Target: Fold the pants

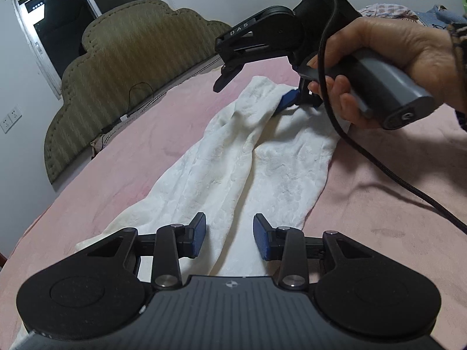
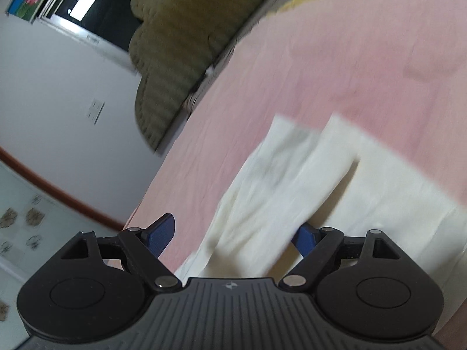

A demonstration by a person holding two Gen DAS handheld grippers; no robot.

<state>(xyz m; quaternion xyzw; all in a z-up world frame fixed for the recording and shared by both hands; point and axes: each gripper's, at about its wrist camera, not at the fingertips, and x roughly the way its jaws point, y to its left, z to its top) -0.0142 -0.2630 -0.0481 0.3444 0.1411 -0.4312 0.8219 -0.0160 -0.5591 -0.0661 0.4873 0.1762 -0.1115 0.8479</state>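
White pants (image 1: 233, 157) lie lengthwise on the pink bed (image 1: 122, 157). My left gripper (image 1: 230, 239) is open and empty, its blue pads either side of the near part of the pants, just above the cloth. My right gripper (image 1: 287, 99) is at the far end of the pants, held by a hand (image 1: 388, 58); one blue pad shows under a raised fold there. In the blurred right wrist view the right gripper (image 2: 233, 233) is open wide, with a fold of the pants (image 2: 292, 180) lying between its pads, the right pad partly hidden beneath the cloth.
An olive padded headboard (image 1: 122, 67) stands at the bed's far left edge, with a window (image 1: 58, 23) and wall sockets (image 1: 11, 118) behind. A black cable (image 1: 379, 163) trails from the right gripper across the bed. Clothes (image 1: 388, 10) lie far right.
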